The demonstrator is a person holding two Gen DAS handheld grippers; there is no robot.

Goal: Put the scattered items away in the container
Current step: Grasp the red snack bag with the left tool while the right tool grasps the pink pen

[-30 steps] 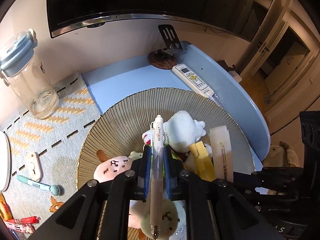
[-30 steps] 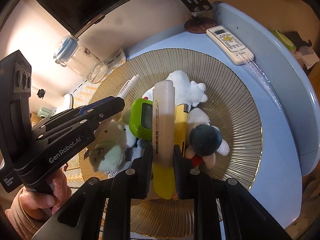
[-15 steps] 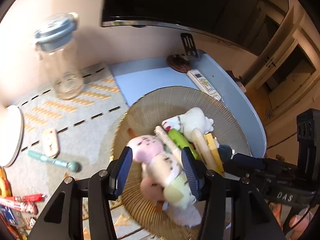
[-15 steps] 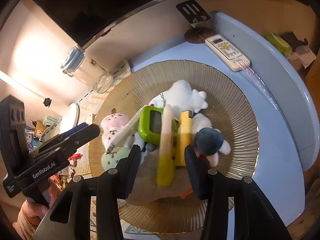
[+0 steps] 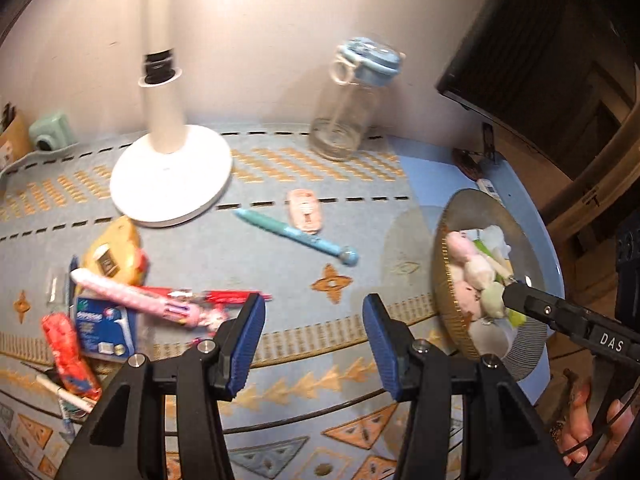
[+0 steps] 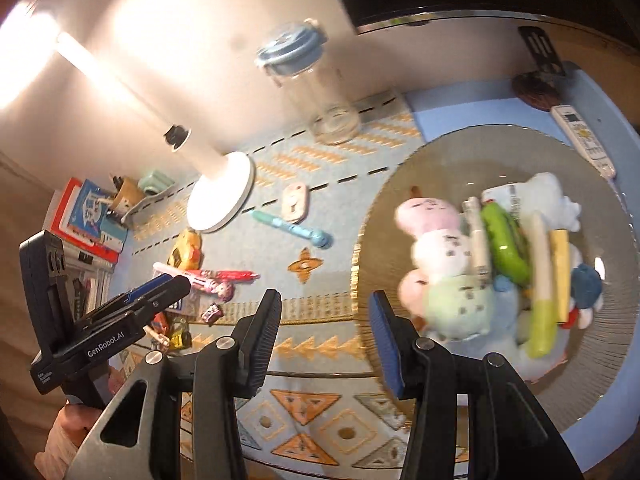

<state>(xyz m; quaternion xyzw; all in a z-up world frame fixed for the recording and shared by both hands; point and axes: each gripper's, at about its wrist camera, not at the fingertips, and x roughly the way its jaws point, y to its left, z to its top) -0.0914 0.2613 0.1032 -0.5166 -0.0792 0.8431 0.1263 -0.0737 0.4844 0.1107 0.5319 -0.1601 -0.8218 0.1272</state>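
Patterned mat over the counter (image 5: 432, 172). Both my tools, left (image 5: 313, 343) and right (image 6: 325, 340), have just opened and hold nothing. Dish (image 6: 472, 148) at right holds plushies and markers. Teal pen (image 5: 296, 236) mid-frame, pink pen (image 5: 136, 294) and, I think, snack packets lower left remain.

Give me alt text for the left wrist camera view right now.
An open, empty left gripper hangs over a patterned mat scattered with a teal pen, a pink pen and snack packets. A bowl of plush toys sits at right, a lamp base behind.
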